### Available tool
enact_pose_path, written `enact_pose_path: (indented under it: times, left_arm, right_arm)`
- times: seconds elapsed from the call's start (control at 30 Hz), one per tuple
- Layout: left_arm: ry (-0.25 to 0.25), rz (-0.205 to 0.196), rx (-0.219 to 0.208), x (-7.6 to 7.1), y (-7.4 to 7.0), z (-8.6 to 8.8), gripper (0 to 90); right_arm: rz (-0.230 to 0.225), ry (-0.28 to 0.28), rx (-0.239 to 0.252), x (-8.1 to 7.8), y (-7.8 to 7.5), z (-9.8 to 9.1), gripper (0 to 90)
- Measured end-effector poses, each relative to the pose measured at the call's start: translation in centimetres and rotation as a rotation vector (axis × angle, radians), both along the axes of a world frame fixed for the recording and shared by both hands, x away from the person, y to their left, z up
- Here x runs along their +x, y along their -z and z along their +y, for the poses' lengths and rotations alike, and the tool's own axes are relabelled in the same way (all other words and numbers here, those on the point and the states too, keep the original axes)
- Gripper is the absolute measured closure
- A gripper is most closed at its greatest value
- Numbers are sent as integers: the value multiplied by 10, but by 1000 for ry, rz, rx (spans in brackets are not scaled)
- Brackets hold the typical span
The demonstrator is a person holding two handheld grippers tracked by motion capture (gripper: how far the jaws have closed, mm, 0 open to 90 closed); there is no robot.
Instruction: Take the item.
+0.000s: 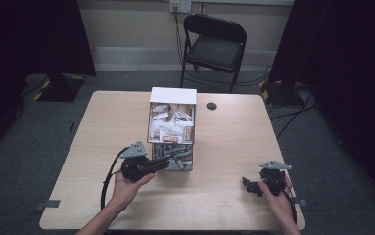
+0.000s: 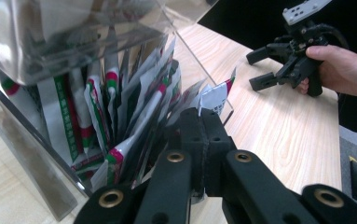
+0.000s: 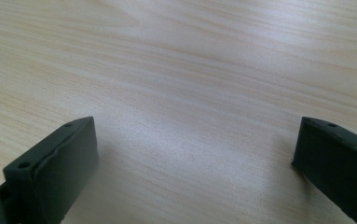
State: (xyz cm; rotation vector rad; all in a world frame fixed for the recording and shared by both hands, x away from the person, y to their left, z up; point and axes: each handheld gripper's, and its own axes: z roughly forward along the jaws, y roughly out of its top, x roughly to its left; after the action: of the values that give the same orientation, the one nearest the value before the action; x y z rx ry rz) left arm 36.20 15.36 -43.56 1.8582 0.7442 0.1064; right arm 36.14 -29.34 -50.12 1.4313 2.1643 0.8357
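A clear two-tier box (image 1: 172, 128) stands mid-table. Its upper tier holds white and brown sachets. Its lower tier holds white sachets (image 2: 120, 107) with red and green print, standing on edge. My left gripper (image 1: 167, 164) lies level, with its tips inside the lower tier's open front. Its jaws are pressed together in the left gripper view (image 2: 204, 116). One sachet (image 2: 217, 95) sticks out just past the tips, and it appears pinched there. My right gripper (image 1: 247, 186) is held low over the table's right front, open and pointing left. Bare wood shows between its jaws (image 3: 195, 144).
The wooden table (image 1: 102, 137) has a round black grommet (image 1: 211, 105) behind the box. A black folding chair (image 1: 214, 44) stands beyond the far edge. Cables lie on the floor at the right. Dark curtains hang on both sides.
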Motion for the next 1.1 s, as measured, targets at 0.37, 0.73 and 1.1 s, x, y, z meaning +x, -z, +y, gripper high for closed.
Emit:
enact_pose_path:
  times: [0.37, 0.73, 1.1]
  left_arm:
    - [20, -22, -15, -3, -12, 3, 900]
    - [28, -22, -20, -7, -18, 3, 900]
    - [43, -39, -30, -12, -29, 3, 900]
  right_arm:
    - [0, 0, 0, 0, 0, 0, 0]
    - [0, 0, 0, 0, 0, 0, 0]
    - [0, 0, 0, 0, 0, 0, 0]
